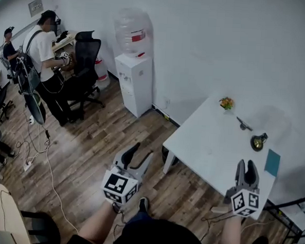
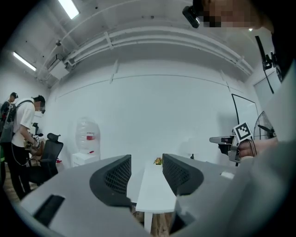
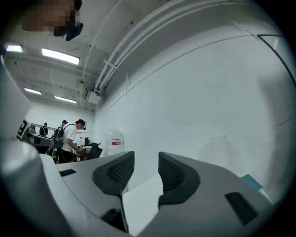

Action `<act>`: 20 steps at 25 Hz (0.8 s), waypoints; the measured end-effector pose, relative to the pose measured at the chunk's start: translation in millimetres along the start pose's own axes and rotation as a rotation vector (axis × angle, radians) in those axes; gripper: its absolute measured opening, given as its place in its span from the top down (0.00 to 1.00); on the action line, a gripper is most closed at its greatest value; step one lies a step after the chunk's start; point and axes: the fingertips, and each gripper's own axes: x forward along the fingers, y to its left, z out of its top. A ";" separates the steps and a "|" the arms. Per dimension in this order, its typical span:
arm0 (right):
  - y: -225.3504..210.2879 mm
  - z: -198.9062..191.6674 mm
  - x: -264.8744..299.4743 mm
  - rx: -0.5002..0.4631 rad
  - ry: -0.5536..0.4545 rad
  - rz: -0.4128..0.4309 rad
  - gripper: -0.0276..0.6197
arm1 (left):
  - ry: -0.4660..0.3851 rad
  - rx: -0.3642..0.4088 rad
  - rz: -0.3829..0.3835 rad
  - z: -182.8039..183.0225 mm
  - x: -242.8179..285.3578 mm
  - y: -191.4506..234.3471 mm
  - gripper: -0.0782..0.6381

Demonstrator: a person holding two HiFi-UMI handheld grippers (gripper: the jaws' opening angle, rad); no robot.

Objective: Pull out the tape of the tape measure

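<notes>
The wooden floor (image 1: 88,161) fills the left of the head view, and a white counter (image 1: 208,143) stands against the wall on the right. A water dispenser (image 1: 134,76) stands by the same wall, well apart from the counter. The left tongs (image 1: 144,149) hang over the floor, short of the counter's near corner, open with nothing between the jaws. The right tongs (image 1: 245,165) reach over the counter's near edge, also open and empty. A teal card (image 1: 272,162) lies near the counter's right side. Just beside it sits the tape measure (image 1: 258,142), small, round, dark and yellow, well ahead of both tongs.
</notes>
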 end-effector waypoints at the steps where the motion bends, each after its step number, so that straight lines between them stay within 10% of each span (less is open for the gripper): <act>1: 6.3 3.5 4.3 -0.012 0.007 -0.026 0.70 | -0.003 -0.008 -0.022 2.2 9.3 16.2 0.60; 9: 41.3 -3.4 42.7 -0.108 0.105 -0.162 0.70 | 0.005 -0.091 -0.214 -11.5 97.7 78.9 0.60; 20: -11.1 -48.6 72.1 -0.117 0.203 -0.217 0.70 | 0.095 -0.099 -0.336 -45.0 193.9 33.5 0.60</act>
